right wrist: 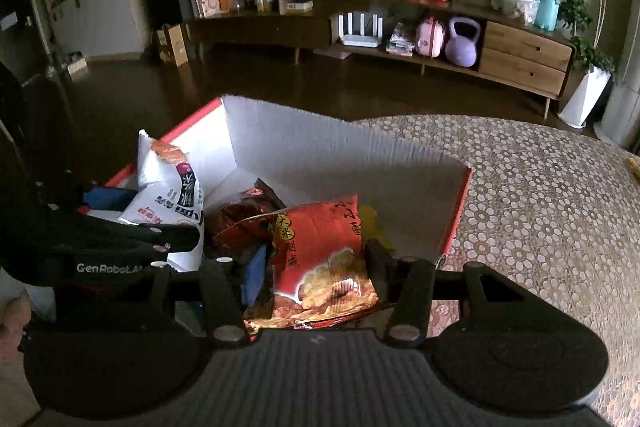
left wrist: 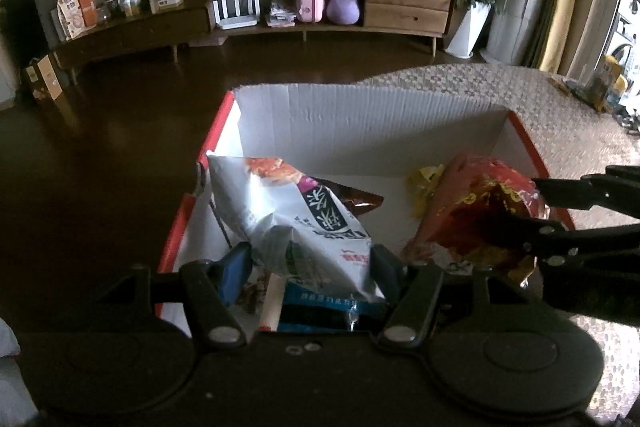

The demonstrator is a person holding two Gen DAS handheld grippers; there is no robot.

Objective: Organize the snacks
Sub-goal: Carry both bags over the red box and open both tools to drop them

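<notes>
A cardboard box (left wrist: pixel 360 123) with white inside walls and red outer edges stands open on the table in front of both grippers. My left gripper (left wrist: pixel 310 267) is shut on a white snack bag (left wrist: pixel 296 223) and holds it tilted over the left part of the box. To its right, my right gripper (right wrist: pixel 316 267) is shut on a red snack bag (right wrist: pixel 324 259) above the box's right part. Inside the box lie a dark brown packet (right wrist: pixel 240 219), a yellow packet (left wrist: pixel 424 183) and a blue packet (left wrist: pixel 320 307).
The box sits at the left end of a table covered by a flower-patterned cloth (right wrist: pixel 540 207). Beyond it is dark wood floor (left wrist: pixel 120 147), then a long low cabinet (left wrist: pixel 406 5) with a purple kettlebell (left wrist: pixel 343 3). A few small things lie at the table's far right (left wrist: pixel 604 83).
</notes>
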